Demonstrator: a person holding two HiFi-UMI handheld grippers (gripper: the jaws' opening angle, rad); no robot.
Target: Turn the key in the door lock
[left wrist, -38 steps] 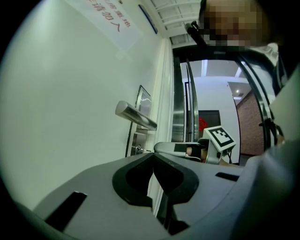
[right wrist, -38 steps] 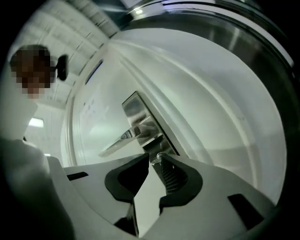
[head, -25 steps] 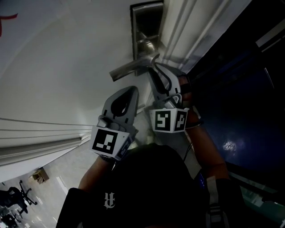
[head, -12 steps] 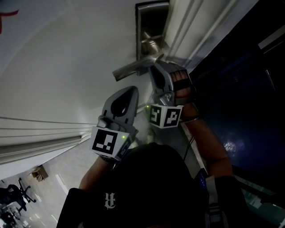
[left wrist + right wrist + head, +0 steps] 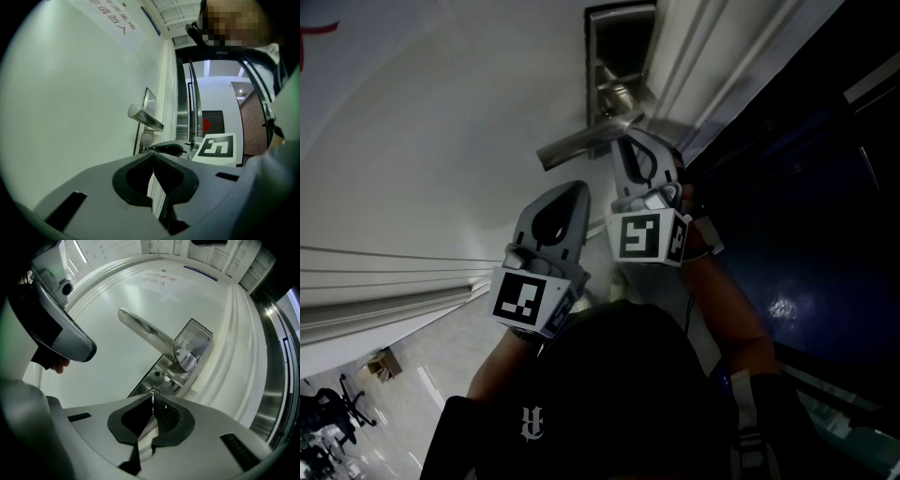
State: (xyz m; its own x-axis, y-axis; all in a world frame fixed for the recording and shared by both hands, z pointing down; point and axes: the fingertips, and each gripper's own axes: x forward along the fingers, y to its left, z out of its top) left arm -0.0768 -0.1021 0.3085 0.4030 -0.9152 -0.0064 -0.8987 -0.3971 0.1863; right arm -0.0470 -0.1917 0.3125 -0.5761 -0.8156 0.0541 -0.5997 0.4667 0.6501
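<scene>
R gripper (image 5: 153, 399) is pinched shut on the key (image 5: 152, 393): thin metal blade edge-on between the jaw tips, nose seated in the keyhole at the lower end of the steel lock plate (image 5: 165, 375). Lever handle (image 5: 145, 331) sticks out just above the key, w/ the white door (image 5: 108, 296) behind. In the head view the R gripper sits right under the lever, tips against the plate. L gripper (image 5: 153, 158) has jaws closed together, nothing btwn them. It hangs beside the R one, clear of the door and handle, pointing toward the lock.
</scene>
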